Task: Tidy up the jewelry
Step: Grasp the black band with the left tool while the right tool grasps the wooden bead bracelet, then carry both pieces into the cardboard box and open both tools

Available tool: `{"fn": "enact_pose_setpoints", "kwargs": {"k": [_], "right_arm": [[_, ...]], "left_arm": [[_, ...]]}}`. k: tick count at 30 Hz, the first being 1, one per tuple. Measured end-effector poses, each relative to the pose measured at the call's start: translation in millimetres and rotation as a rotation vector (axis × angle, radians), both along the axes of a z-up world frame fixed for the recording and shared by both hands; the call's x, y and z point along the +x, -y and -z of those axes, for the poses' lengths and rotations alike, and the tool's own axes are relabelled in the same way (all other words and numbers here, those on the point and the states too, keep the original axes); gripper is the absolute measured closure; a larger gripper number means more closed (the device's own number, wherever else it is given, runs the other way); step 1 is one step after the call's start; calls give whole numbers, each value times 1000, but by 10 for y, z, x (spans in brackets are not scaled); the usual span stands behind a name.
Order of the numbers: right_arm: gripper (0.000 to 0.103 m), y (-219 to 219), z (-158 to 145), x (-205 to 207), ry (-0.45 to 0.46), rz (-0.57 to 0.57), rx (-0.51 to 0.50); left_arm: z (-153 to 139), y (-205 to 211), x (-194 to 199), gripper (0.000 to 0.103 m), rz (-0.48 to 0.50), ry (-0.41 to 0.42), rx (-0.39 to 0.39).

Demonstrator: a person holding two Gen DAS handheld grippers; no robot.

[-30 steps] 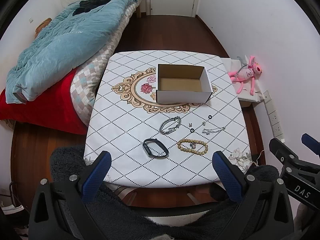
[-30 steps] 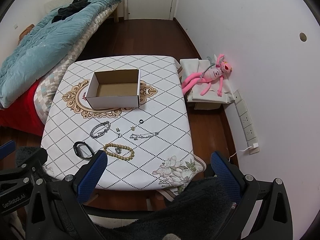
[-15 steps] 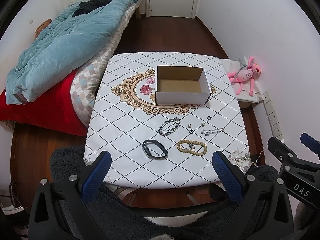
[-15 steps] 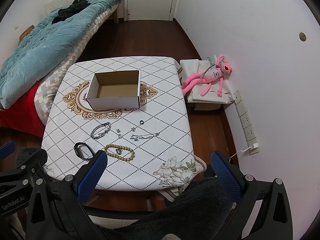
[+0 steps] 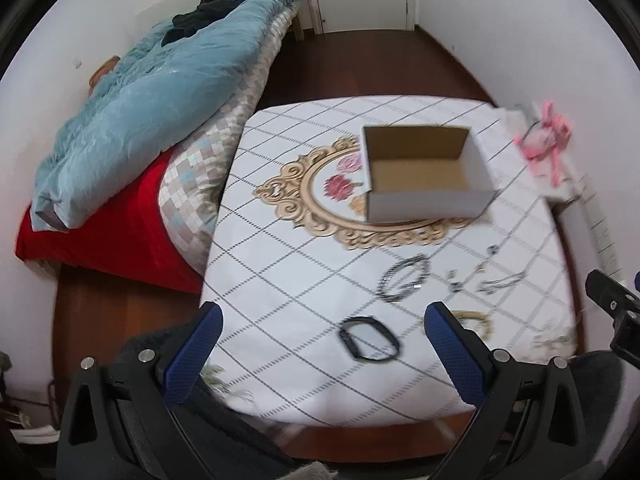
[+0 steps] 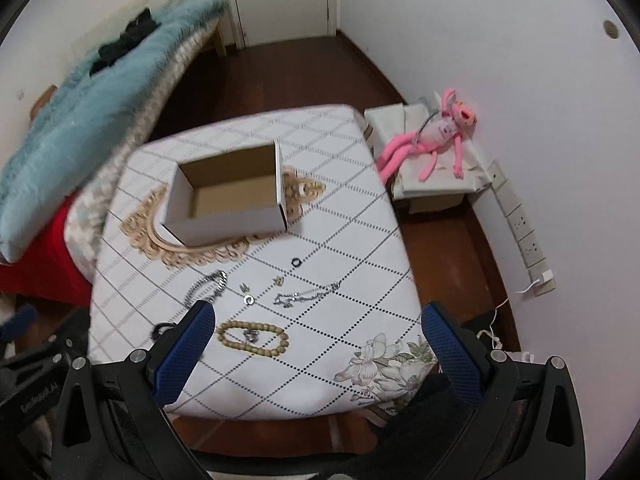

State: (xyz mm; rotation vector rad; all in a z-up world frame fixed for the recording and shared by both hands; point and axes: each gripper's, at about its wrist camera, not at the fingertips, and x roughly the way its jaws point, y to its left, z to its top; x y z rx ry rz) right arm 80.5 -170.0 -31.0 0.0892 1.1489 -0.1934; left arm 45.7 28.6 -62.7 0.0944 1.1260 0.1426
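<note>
An open, empty cardboard box (image 5: 424, 174) (image 6: 230, 196) stands on the white patterned table (image 5: 288, 264) (image 6: 360, 240). In front of it lie a black band (image 5: 369, 342), a dark chain bracelet (image 5: 404, 280) (image 6: 208, 286), a wooden bead bracelet (image 6: 253, 338) (image 5: 474, 320), a silver chain (image 6: 306, 296) (image 5: 500, 282), a black ring (image 6: 296, 262) and small earrings (image 6: 246, 288). My left gripper (image 5: 324, 344) is open above the near table edge, close to the black band. My right gripper (image 6: 316, 344) is open above the near edge, beside the bead bracelet.
A bed with a blue quilt (image 5: 152, 96) and red sheet (image 5: 104, 248) borders the table's left side. A pink plush toy (image 6: 436, 136) lies on a low white box (image 6: 424, 184) to the right, by the wall sockets (image 6: 520, 224). Dark wood floor surrounds the table.
Both grippers have moved forward and lower toward the table, so the jewelry looks larger and closer. The left view has swung left, the right view has tilted. Both stay open and empty.
</note>
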Motion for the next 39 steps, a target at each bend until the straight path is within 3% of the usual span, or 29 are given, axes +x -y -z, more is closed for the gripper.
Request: {"fn": "enact_pose_setpoints", "kwargs": {"k": [4,9,10,14,24,27,28,30,31,32,34,35,39], "right_arm": [[7,-52,521,149,-92,-6,2],[22,-134,1145,217,-204,-8,20],[22,-141,1233,224,-217,-7,22],[23,-168,1521,223,-262,2,36],[34,-192,1822,167,-321,16,59],[44,-169,1905,160,-337,18,83],[46,-175,1929,156,-342,18,91],[48,-197,1936,137,-332,11,72],[49,-202,1949,140,-329,8,59],[53,-200,1953,148,-322,4,57],[70,-247,1931,151,-306,-8,51],[92,-291,1916,150,-303,-12,50],[94,-366,1854,148,-281,-4,99]], "left_arm": [[318,-84,37,1,2,-20,19],[709,-97,89,13,25,-90,-1],[774,-99,94,20,26,-104,-3],[1011,-116,132,21,22,-158,-52],[1408,-128,157,39,14,-265,-135],[1515,-130,174,49,18,-296,-143],[1550,-125,173,58,22,-304,-146],[1566,-117,177,64,30,-295,-152],[1572,-108,184,73,41,-292,-156],[1568,-97,187,84,48,-288,-161],[1574,-59,197,93,65,-287,-146],[1565,-40,199,93,69,-288,-142],[1496,-12,169,93,90,-261,-138]]}}
